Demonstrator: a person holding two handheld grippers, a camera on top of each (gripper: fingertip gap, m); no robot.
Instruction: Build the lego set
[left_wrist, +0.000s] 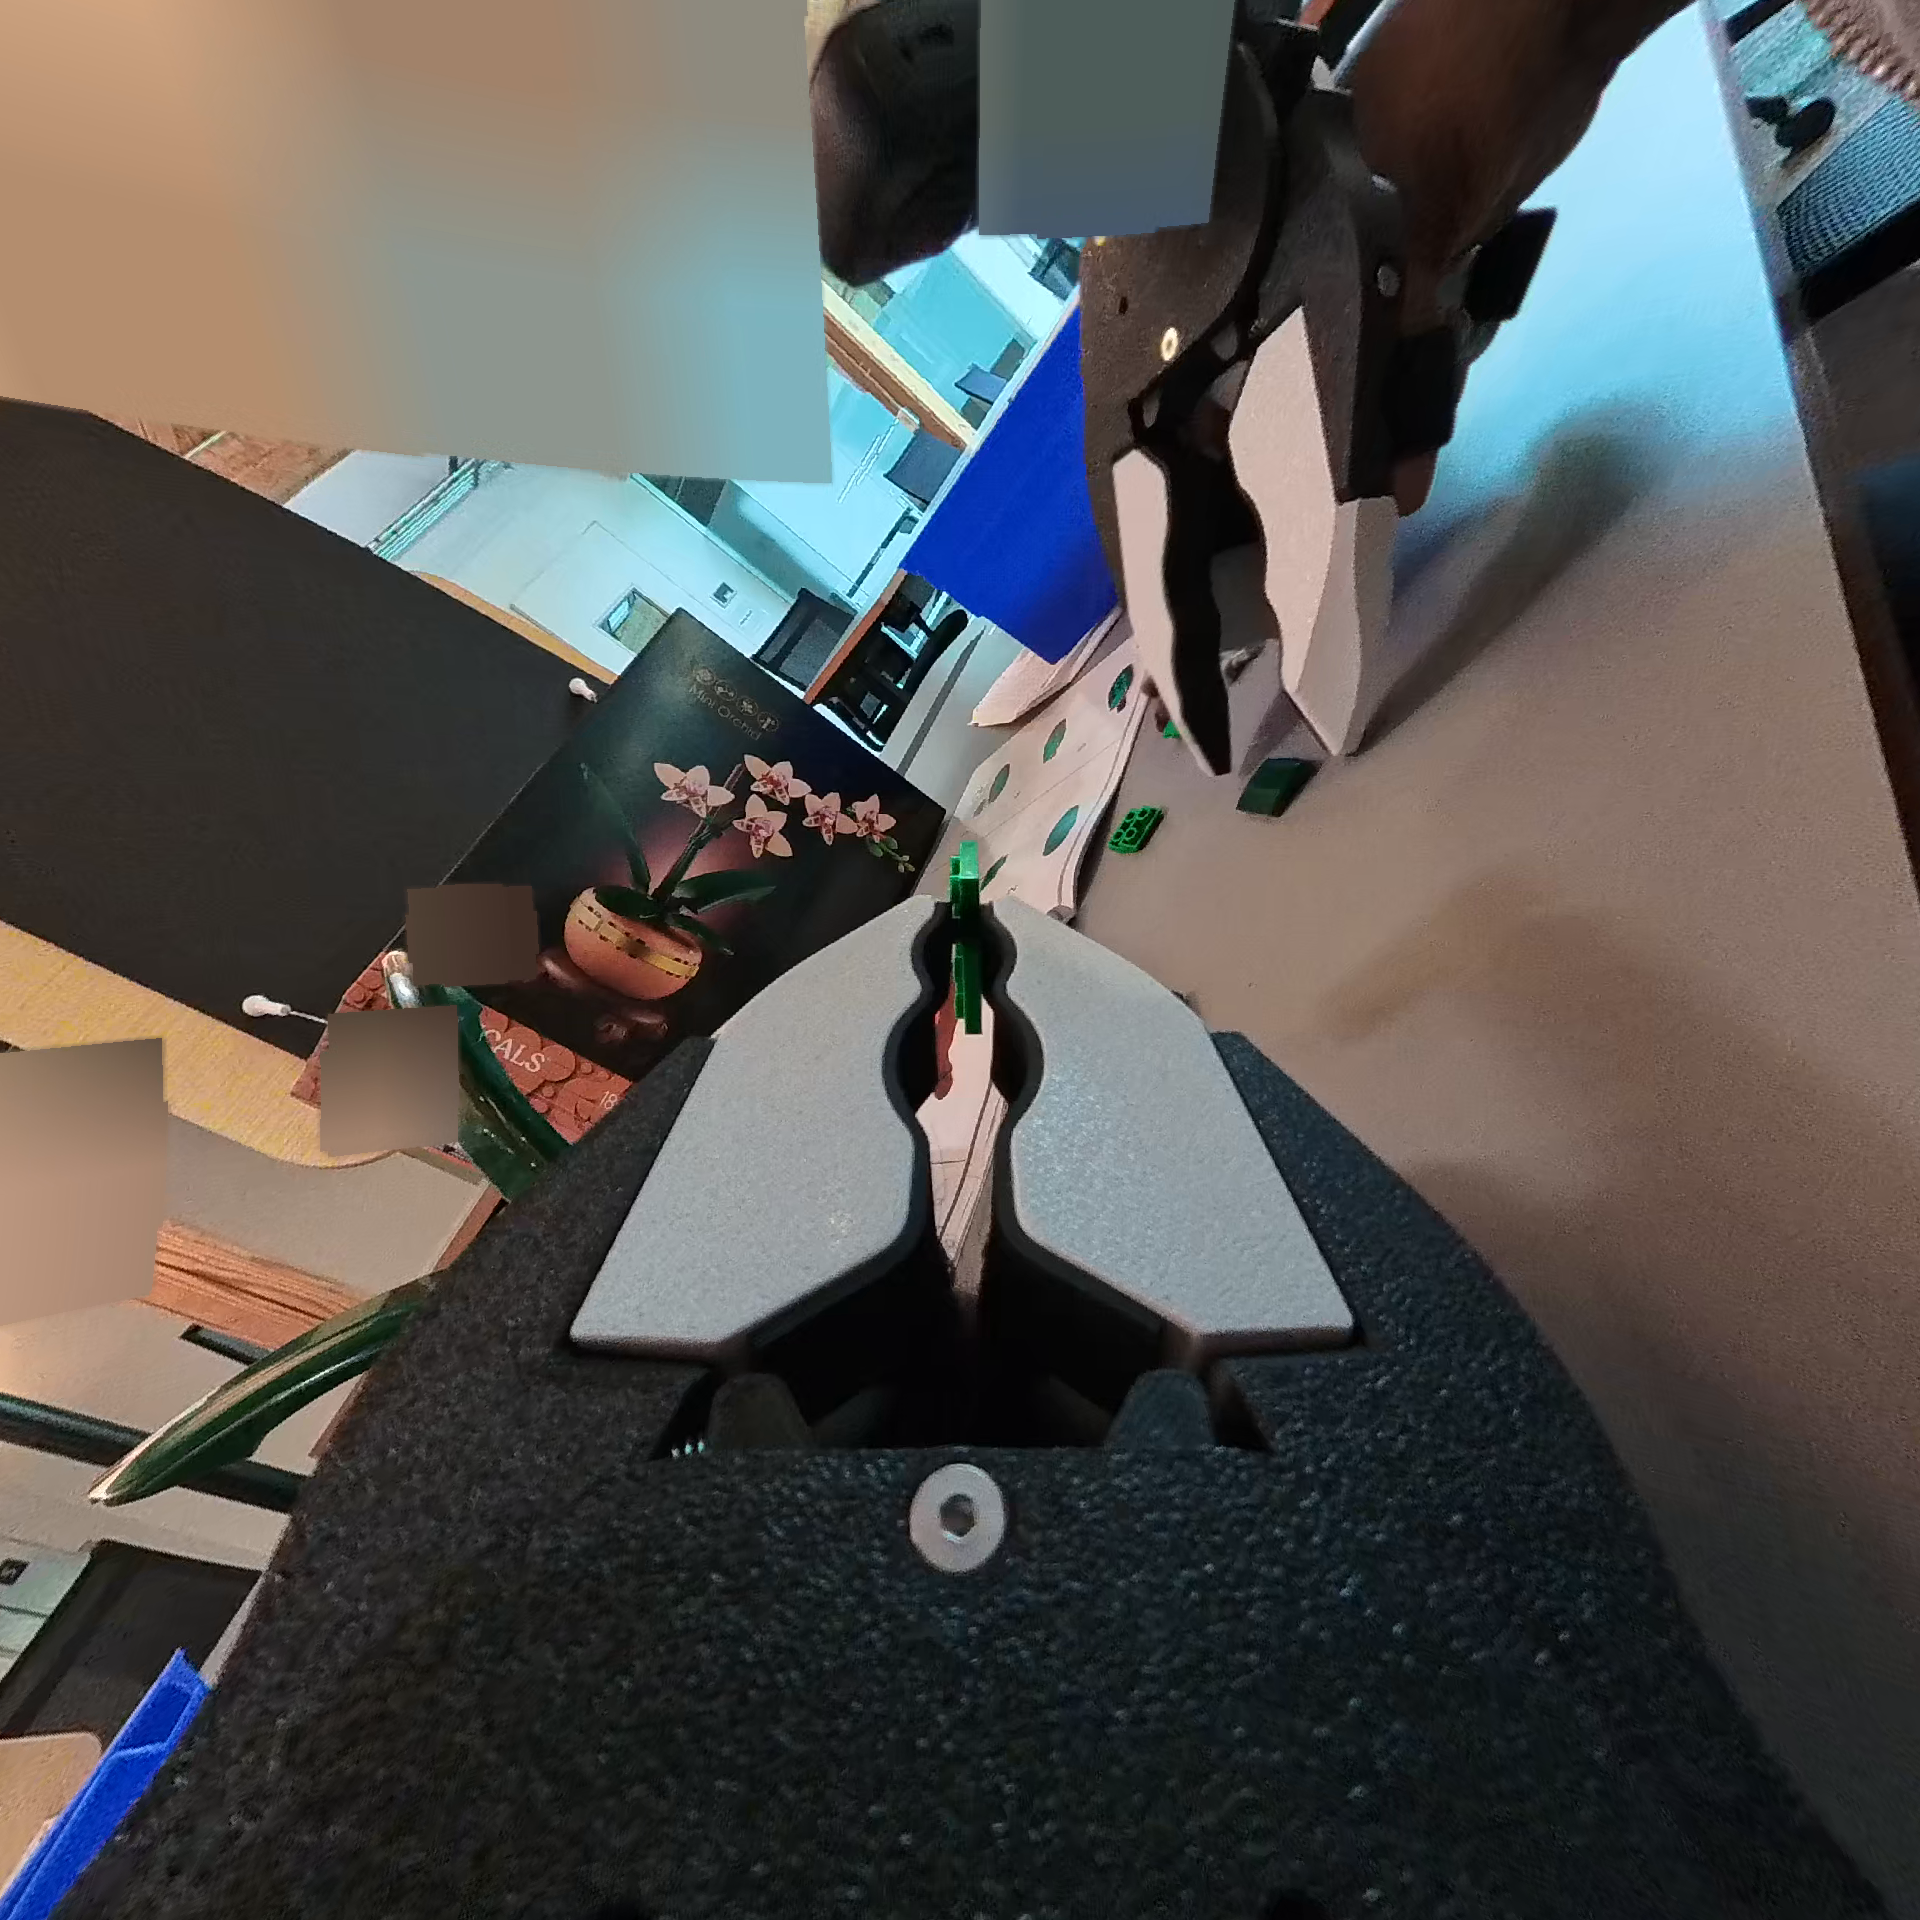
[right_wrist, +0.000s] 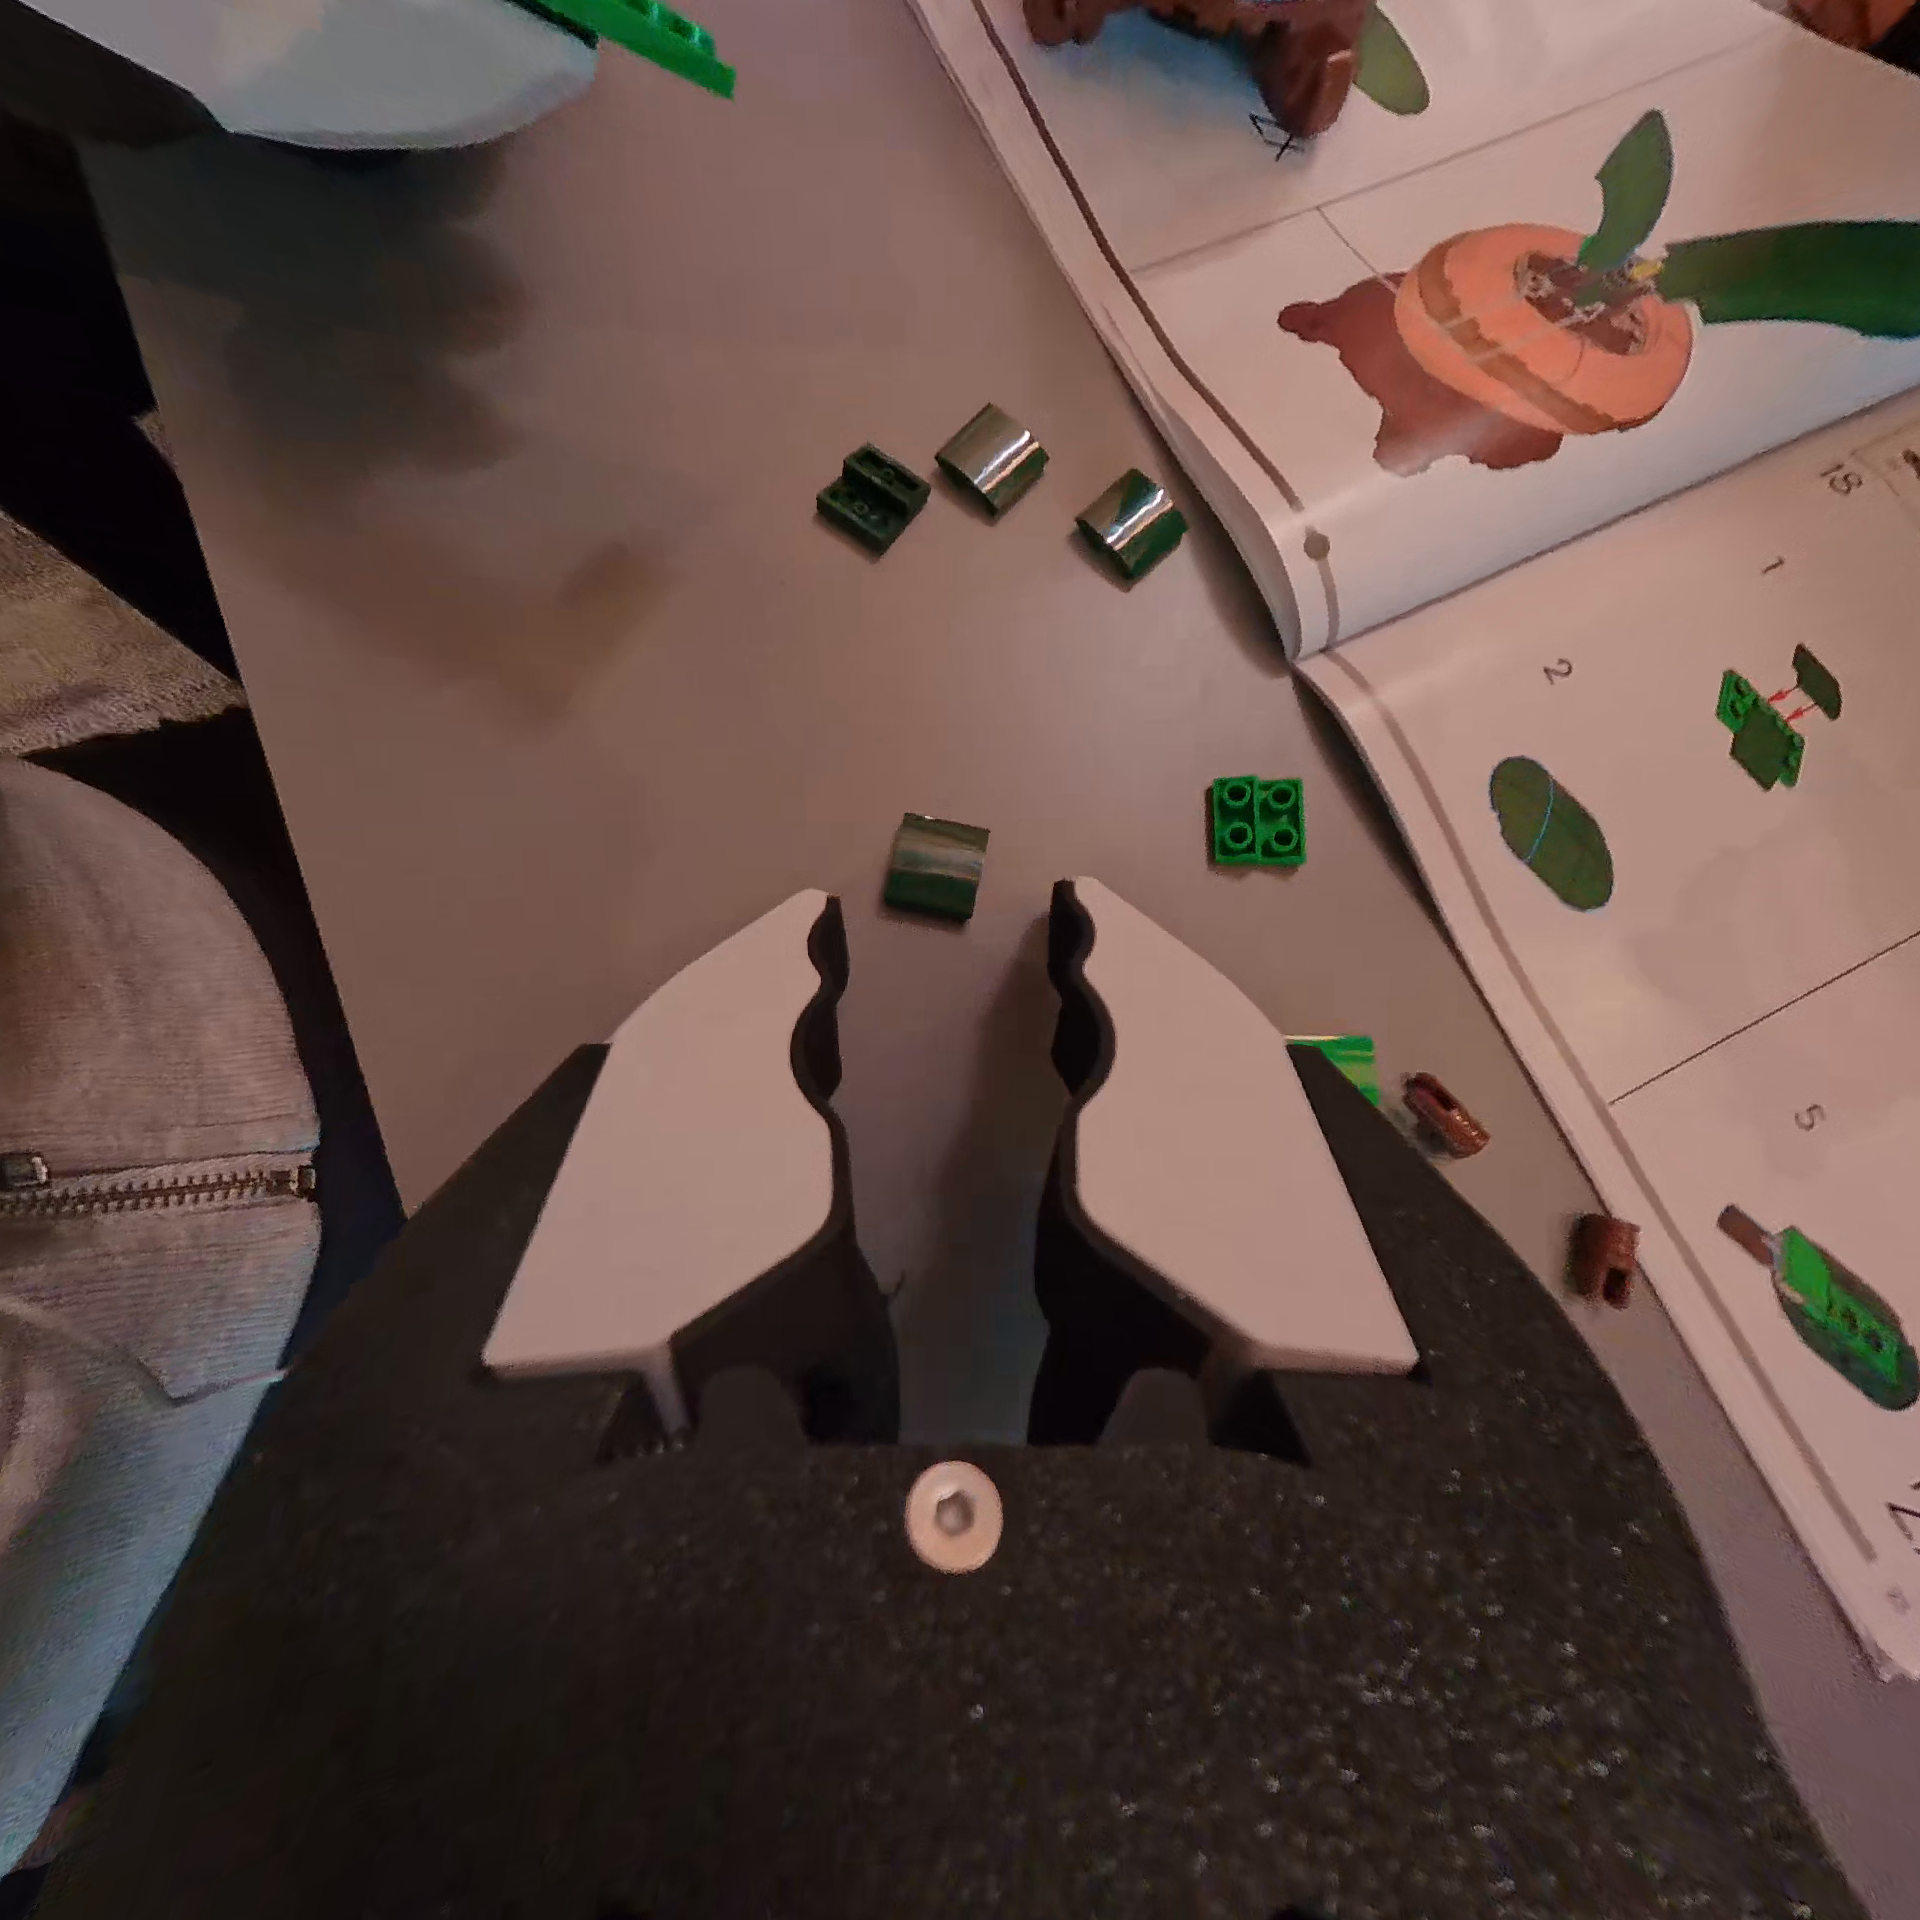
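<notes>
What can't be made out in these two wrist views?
- Green plate, left wrist view: seen edge-on, the left gripper covers its lower part; stud count unreadable.
- Bright green piece, right wrist view: mostly behind a finger of the right gripper; shape unknown.
- Brown model, right wrist view: cut off by the top edge.
- Instruction booklet: runs off the right edge.

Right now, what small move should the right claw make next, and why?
Probably ease the right claw forward and shut on the dark green curved piece. Its jaws stand open and empty just short of it, while the left claw already grips a green plate.
</notes>
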